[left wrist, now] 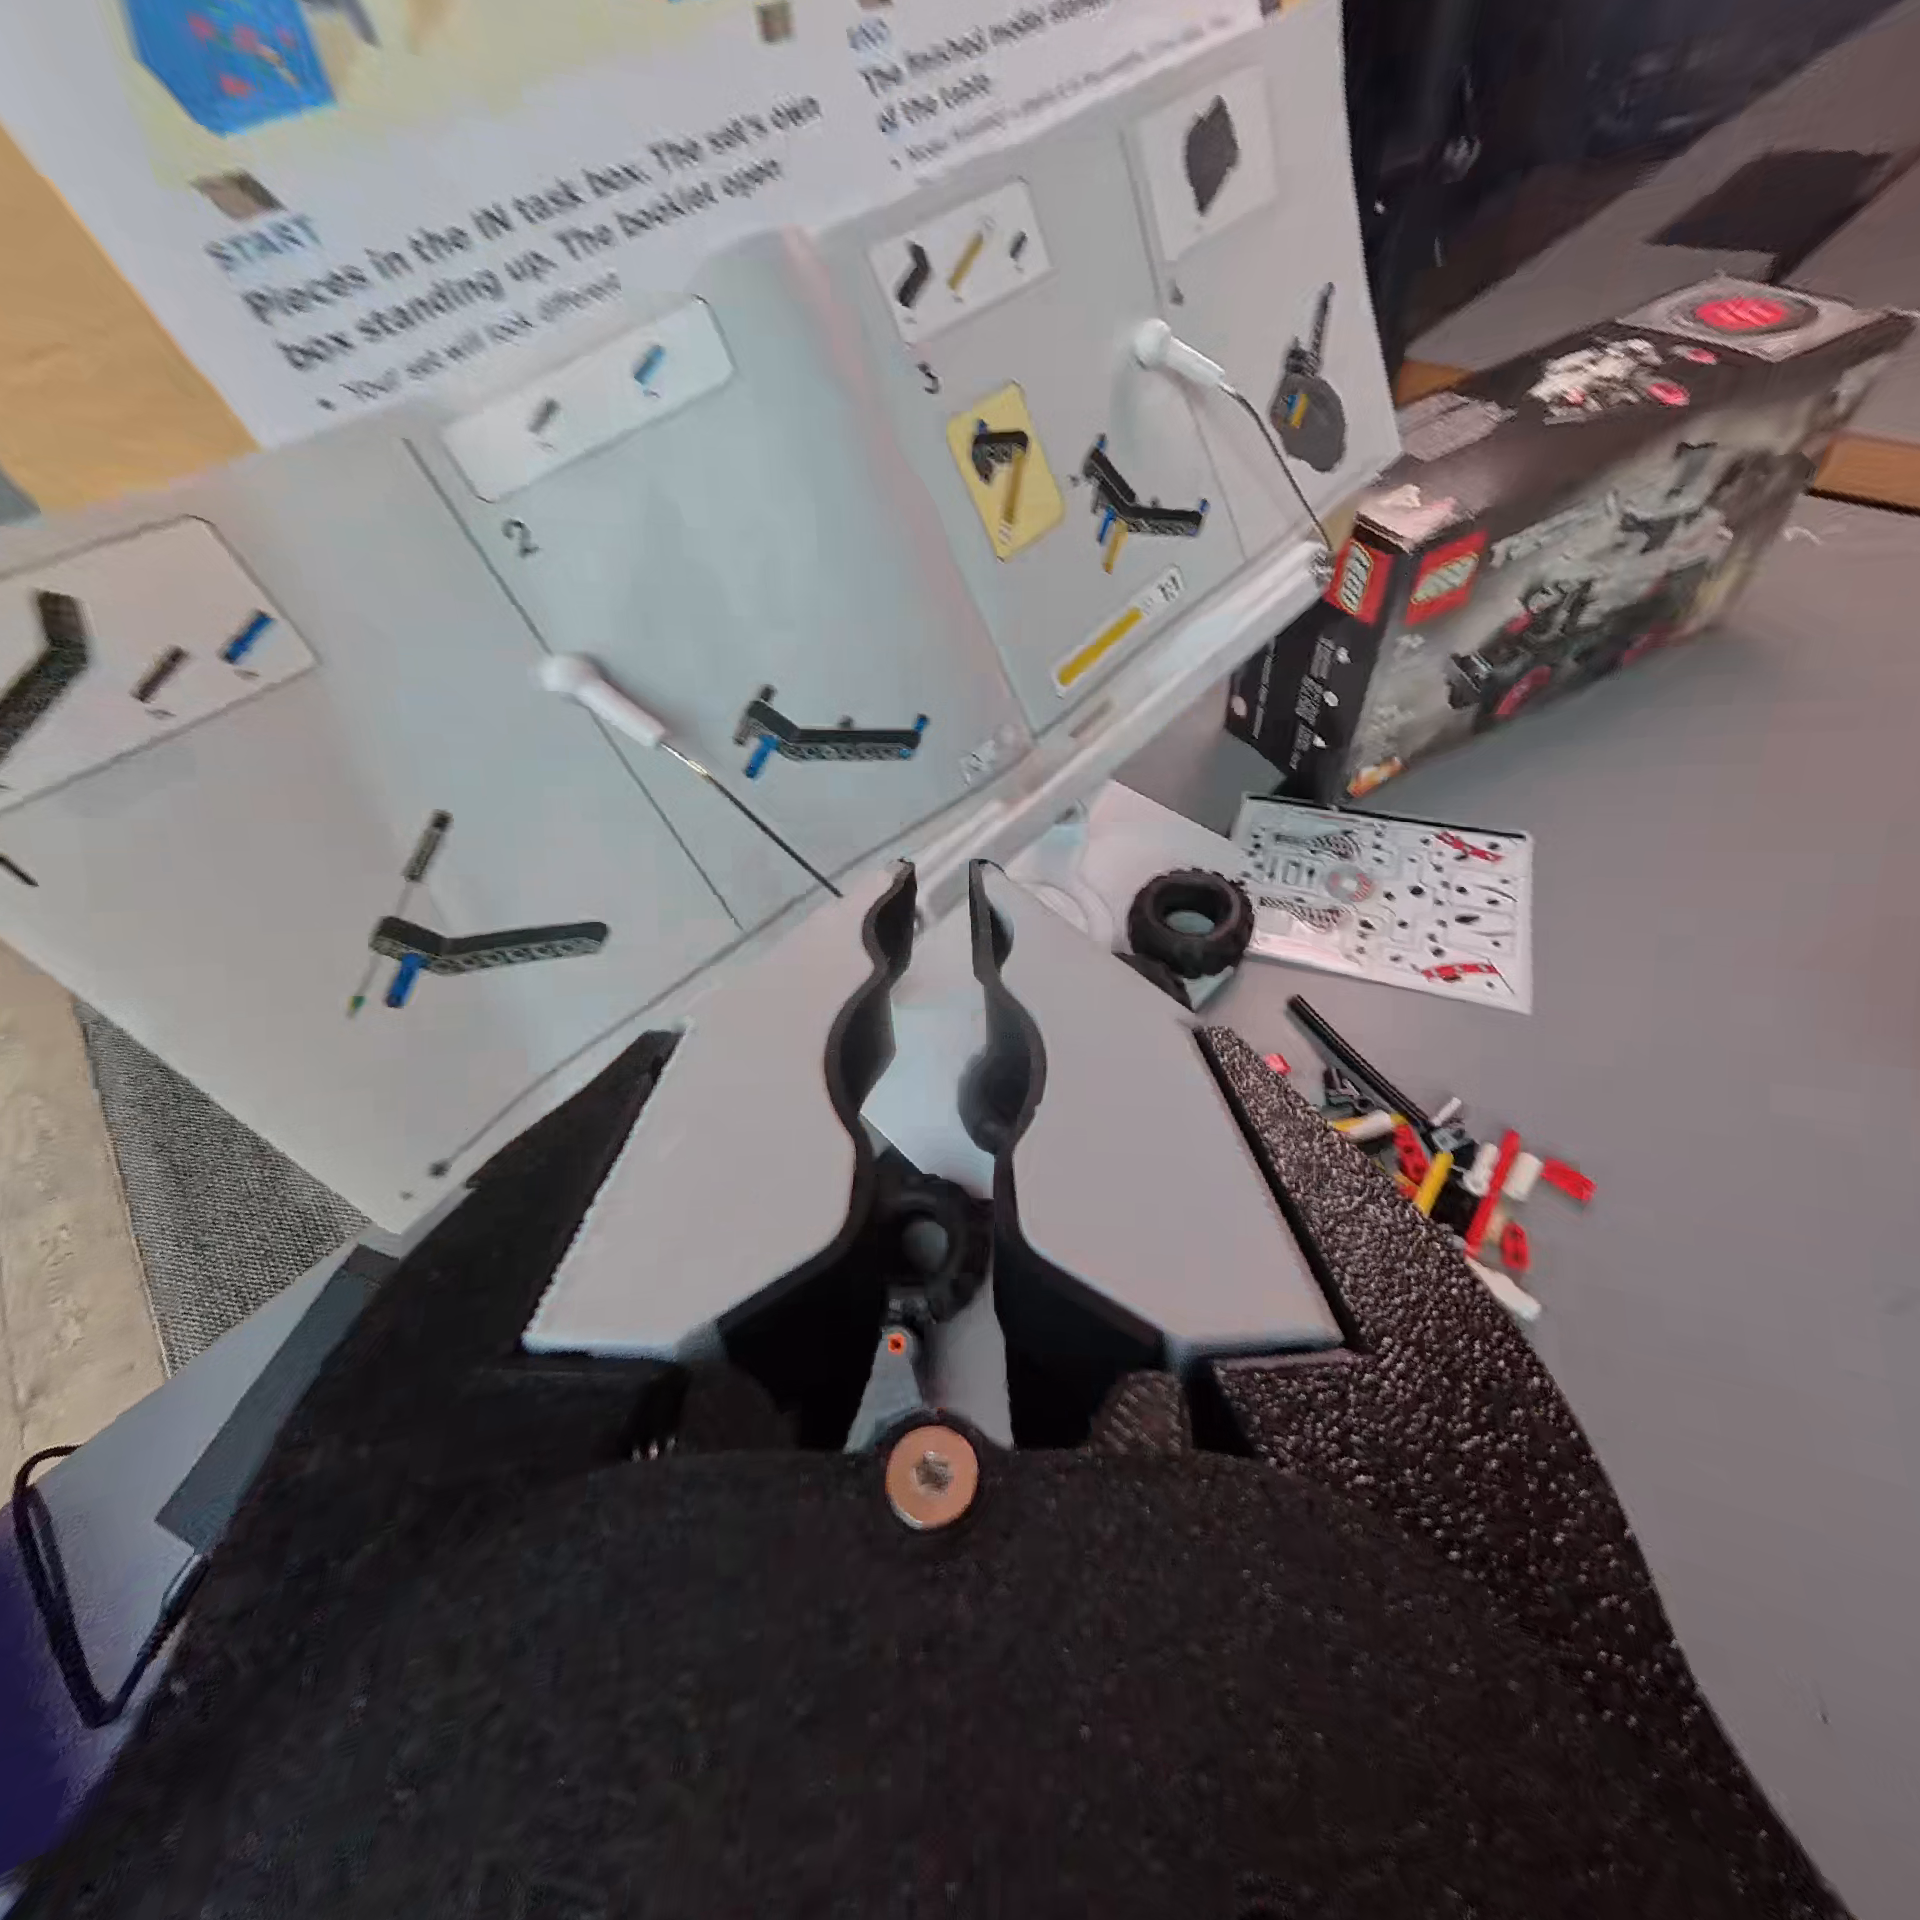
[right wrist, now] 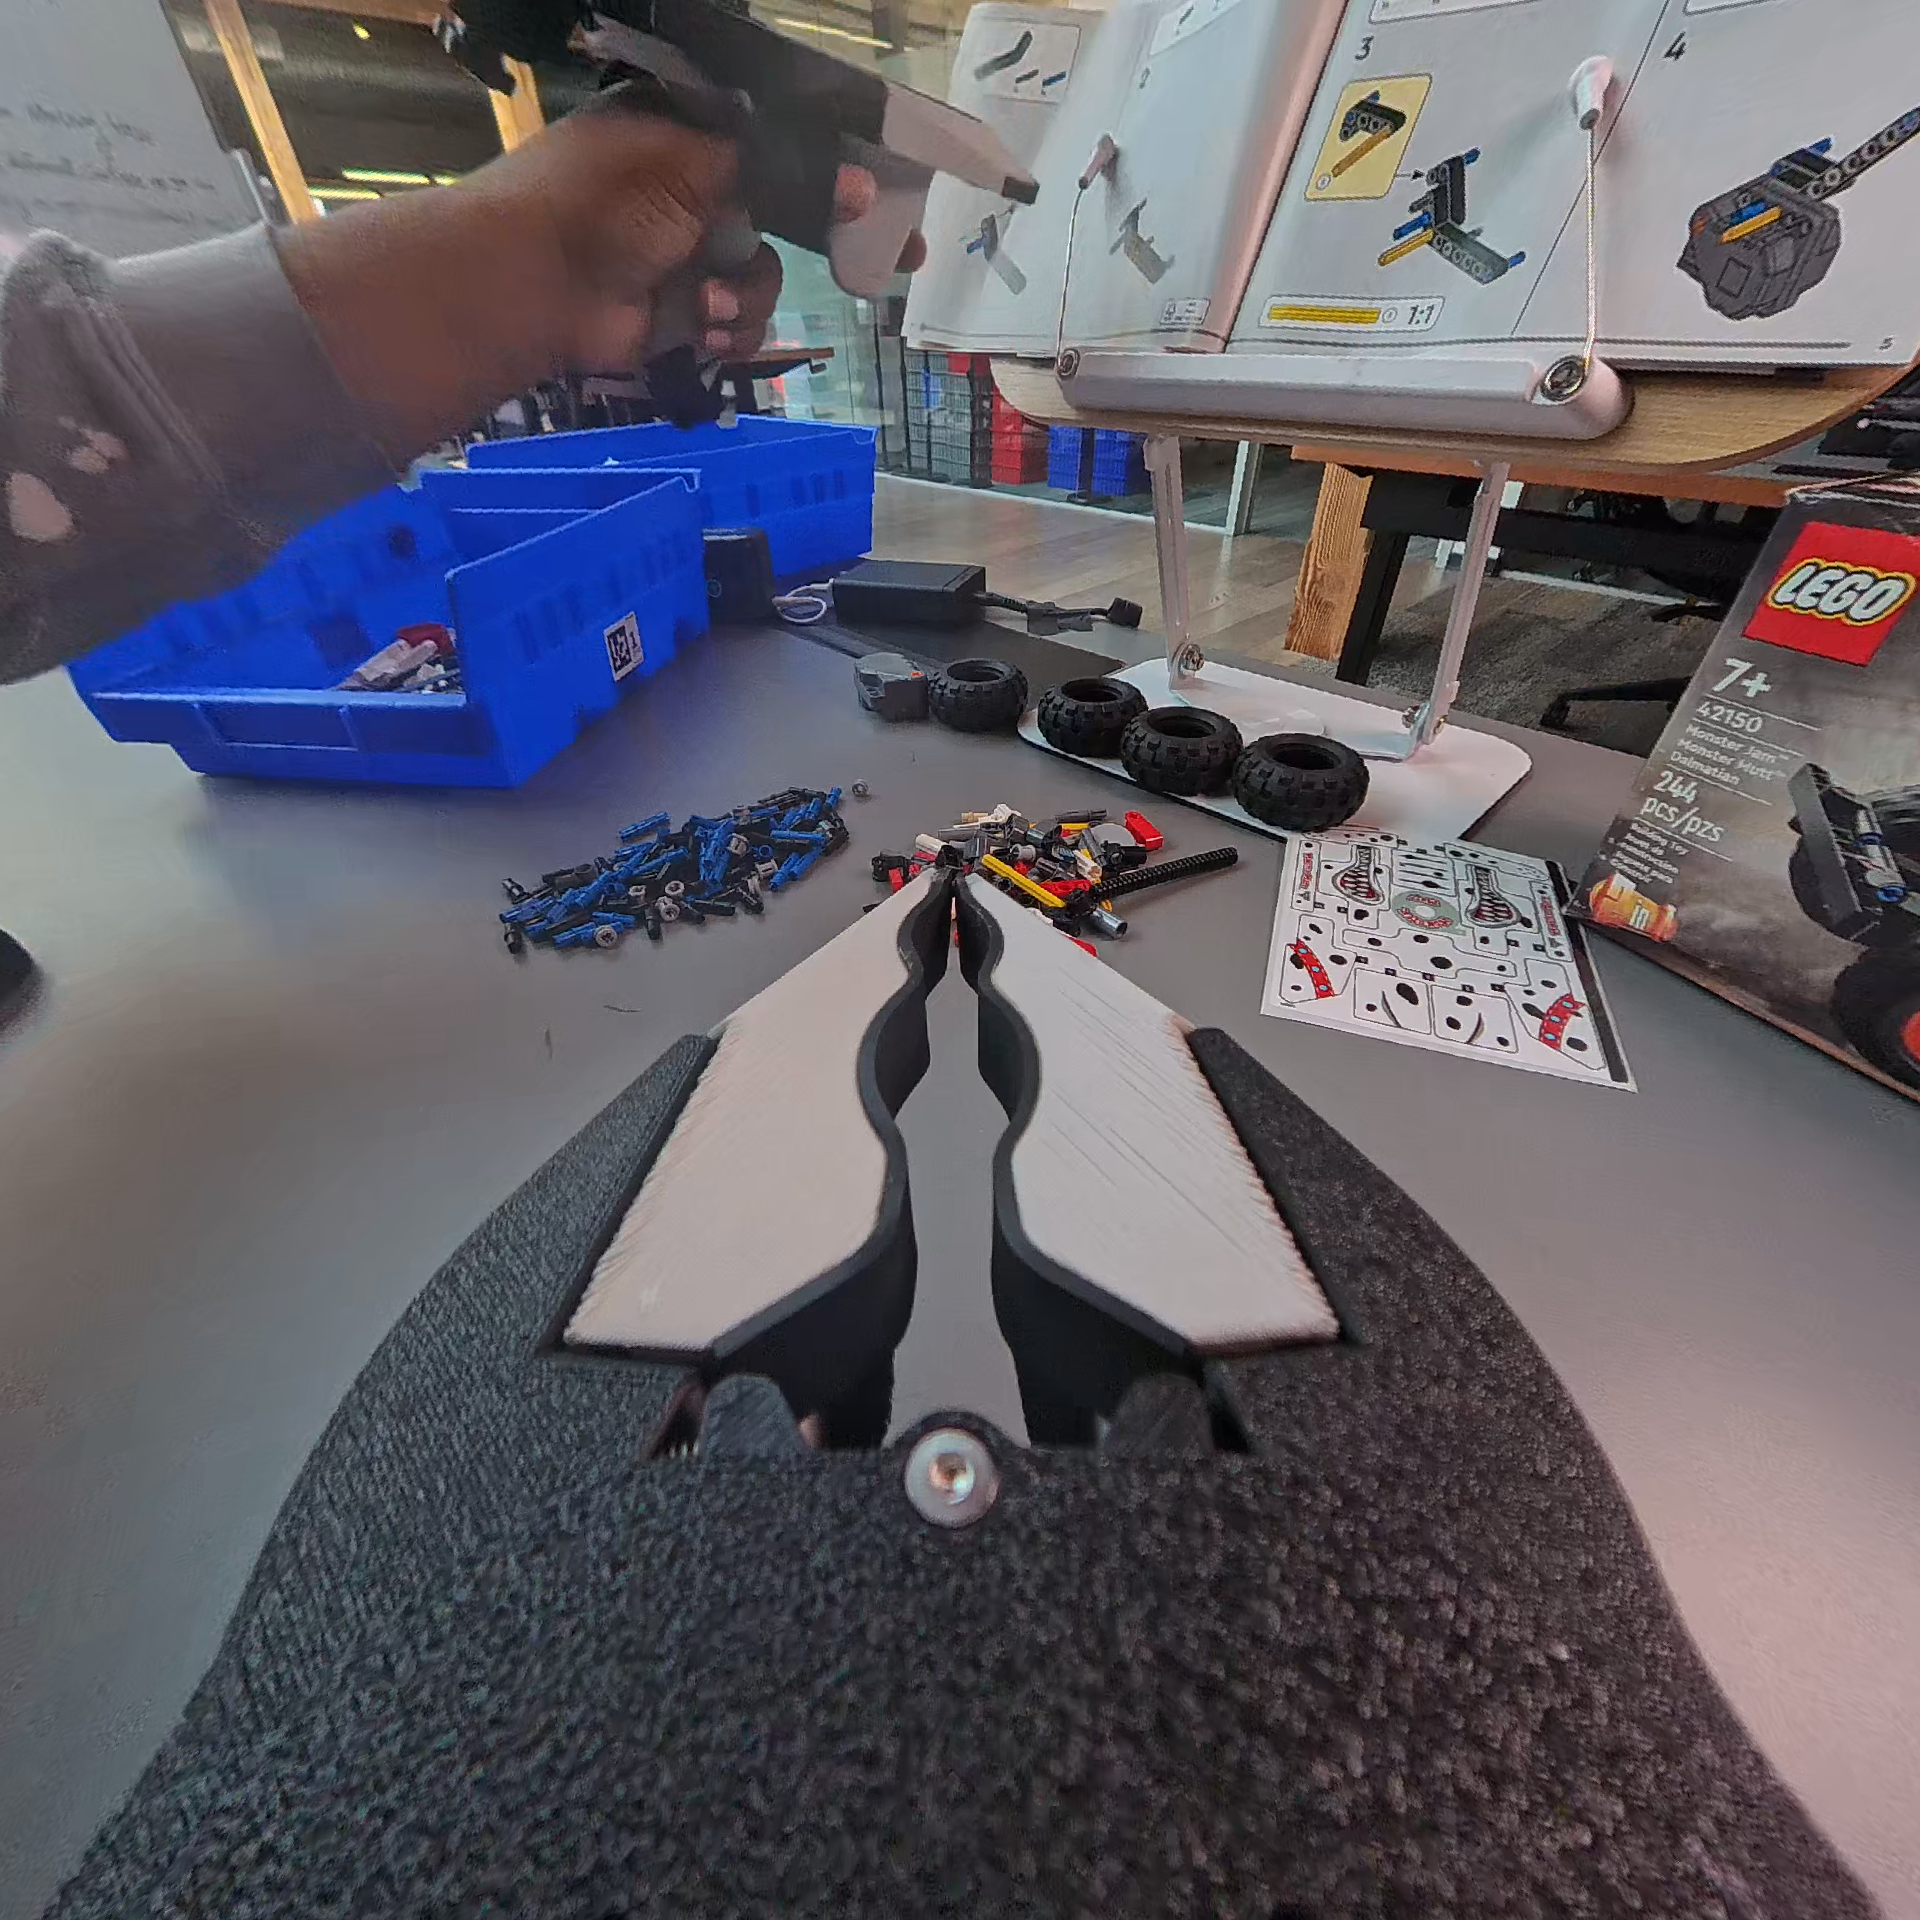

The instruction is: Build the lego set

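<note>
My right gripper point(right wrist: 951, 883) is low over the grey table with its jaws closed, tips at the near edge of a mixed pile of red, yellow, white and black pieces point(right wrist: 1049, 852). Whether a piece sits between the tips is hidden. My left gripper point(left wrist: 940, 878) is slightly open and empty, raised in front of the open instruction booklet point(left wrist: 727, 582). A black tyre point(left wrist: 925, 1242) on a grey part lies far below its jaws. A pile of blue and black pins point(right wrist: 686, 873) lies left of the mixed pile. Three black tyres point(right wrist: 1299, 779) stand by the booklet stand.
Blue bins point(right wrist: 468, 623) with a few pieces stand at the back left. A sticker sheet point(right wrist: 1434, 956) and the set's box point(right wrist: 1808, 748) are on the right. The booklet stand's base point(right wrist: 1455, 769) is behind the tyres. A hand point(right wrist: 623, 239) holds the left gripper high. My right fingertips sit around 30 cm from my left ones.
</note>
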Demonstrator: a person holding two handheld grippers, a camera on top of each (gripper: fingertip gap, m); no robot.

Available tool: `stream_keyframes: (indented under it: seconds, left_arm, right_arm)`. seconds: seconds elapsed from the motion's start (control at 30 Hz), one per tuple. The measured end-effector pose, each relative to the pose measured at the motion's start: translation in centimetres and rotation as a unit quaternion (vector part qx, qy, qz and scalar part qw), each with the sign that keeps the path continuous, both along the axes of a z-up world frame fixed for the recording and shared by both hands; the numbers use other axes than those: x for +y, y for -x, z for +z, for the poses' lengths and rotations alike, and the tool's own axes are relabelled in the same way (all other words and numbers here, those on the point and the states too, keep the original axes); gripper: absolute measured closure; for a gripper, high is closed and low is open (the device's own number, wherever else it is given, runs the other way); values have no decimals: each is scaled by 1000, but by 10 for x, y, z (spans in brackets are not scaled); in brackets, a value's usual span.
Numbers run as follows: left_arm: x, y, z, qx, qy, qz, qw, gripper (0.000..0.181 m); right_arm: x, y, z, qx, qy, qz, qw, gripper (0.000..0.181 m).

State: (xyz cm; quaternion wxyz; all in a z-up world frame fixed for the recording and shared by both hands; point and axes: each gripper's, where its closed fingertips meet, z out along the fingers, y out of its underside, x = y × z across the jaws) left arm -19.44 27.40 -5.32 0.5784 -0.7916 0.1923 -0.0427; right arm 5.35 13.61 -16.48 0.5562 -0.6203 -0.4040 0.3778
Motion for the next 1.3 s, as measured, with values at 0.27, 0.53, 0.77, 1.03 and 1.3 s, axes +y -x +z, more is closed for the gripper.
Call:
stream_keyframes:
  seconds: [0.27,0.53,0.77,1.03,1.3]
  left_arm:
    - [-157,-59,-78,62,83,-53,993,172]
    - [-198,-20,-171,53,160,101,980,167]
    - [-192,-16,-213,51,214,140,965,164]
    - [-194,-19,-215,17,222,115,968,176]
    - [-197,-50,-162,29,92,-10,995,177]
  right_arm:
    - [-4,2,-1,-4,0,5,1000,181]
    - [-13,13,0,6,19,26,999,181]
    - [-28,17,0,2,9,50,999,181]
    - [-28,14,-2,-18,-32,46,998,181]
    - [-38,24,3,-27,-110,75,991,181]
